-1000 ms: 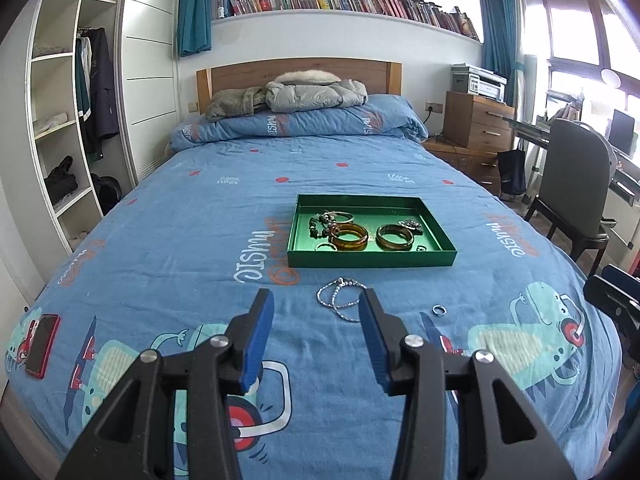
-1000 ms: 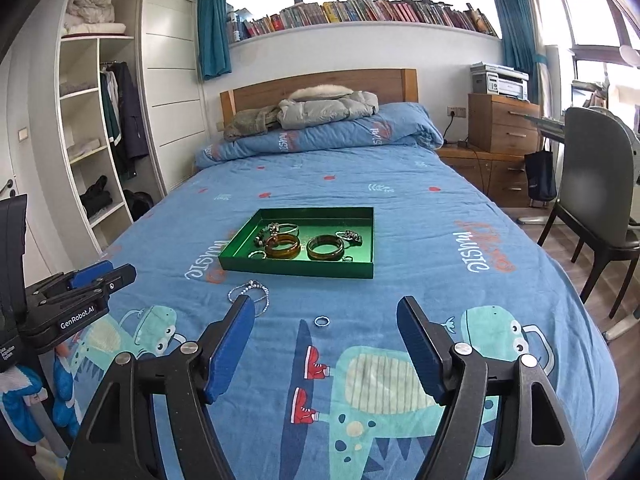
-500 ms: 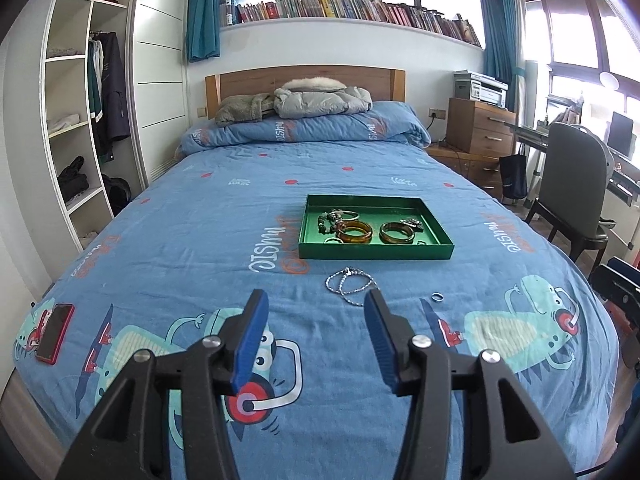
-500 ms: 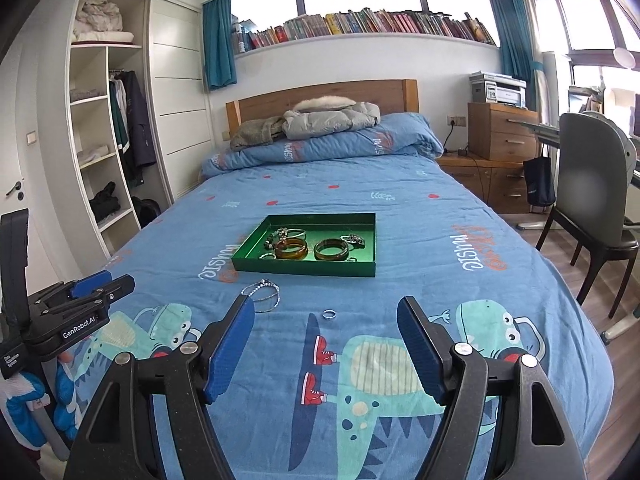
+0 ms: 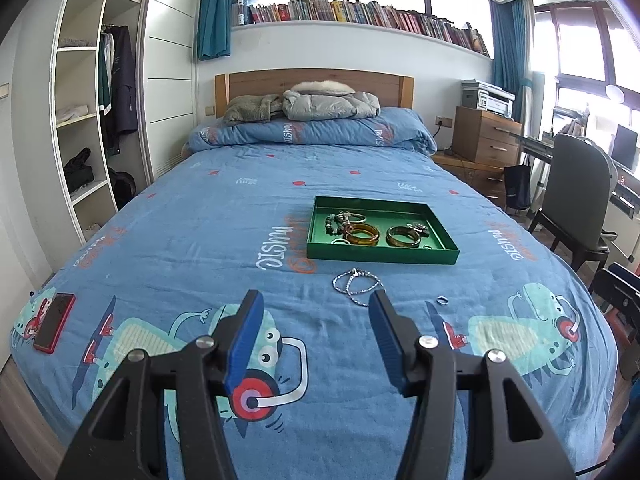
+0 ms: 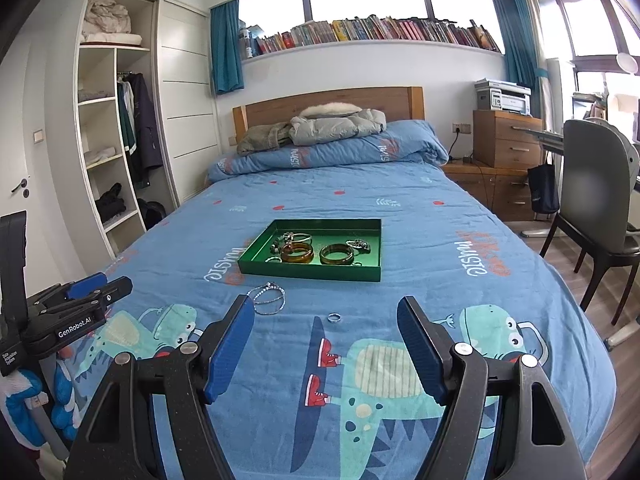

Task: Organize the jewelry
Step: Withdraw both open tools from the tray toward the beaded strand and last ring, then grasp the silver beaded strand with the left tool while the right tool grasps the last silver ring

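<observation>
From the left wrist view, our left tongs (image 5: 316,320) hang spread and empty above the bed (image 5: 200,240). The beaded chain (image 5: 356,282) lies loose on the quilt just in front of the green tray (image 5: 380,254), with a small ring (image 5: 441,300) off to its right. The tray already holds bangles (image 5: 362,234) and other pieces.

From the right wrist view, our right tongs (image 6: 326,330) gape wide, holding nothing, and the ring (image 6: 334,317) sits between their tips. The chain (image 6: 269,299) lies by the left finger. We judge the soft quilt the main risk: the pads may pinch fabric with the ring, or the chain may slip and trail.
</observation>
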Available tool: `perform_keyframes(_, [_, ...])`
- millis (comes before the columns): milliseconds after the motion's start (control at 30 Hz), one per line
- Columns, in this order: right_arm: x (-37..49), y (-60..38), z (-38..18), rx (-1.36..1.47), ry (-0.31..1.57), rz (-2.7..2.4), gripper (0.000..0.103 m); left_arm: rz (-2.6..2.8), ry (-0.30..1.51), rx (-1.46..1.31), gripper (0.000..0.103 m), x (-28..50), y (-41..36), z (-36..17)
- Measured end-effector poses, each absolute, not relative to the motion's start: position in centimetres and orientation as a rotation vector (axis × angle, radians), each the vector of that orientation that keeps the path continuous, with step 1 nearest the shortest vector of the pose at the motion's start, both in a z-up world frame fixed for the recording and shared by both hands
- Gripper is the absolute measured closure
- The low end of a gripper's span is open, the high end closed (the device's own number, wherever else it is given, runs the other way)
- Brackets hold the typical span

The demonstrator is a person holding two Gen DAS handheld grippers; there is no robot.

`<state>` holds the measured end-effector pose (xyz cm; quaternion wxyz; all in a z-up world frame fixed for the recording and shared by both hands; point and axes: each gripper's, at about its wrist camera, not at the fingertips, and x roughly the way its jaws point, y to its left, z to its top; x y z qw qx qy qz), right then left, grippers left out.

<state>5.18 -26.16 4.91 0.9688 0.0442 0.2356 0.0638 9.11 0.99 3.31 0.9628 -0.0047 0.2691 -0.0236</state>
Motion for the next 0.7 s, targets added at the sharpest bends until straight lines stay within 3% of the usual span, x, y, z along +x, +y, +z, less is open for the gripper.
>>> perform_keyframes(233, [8.4,-27.0,2.0,0.115,0.545,0.131,0.03,-0.074,0.636,-0.018,0.05,12.6,1.3,-0.1])
perform_keyframes(467, [13.1,-27.0,-1.9,0.115,0.633,0.167,0.046,-0.133,0.71,-0.009,0.05,17.4,0.0,-3.5])
perform_keyframes(700, [18.2,-26.4,-6.0,0.088,0.727,0.193,0.055,-0.196,0.792,0.013,0.05,22.9,-1.8,-7.1])
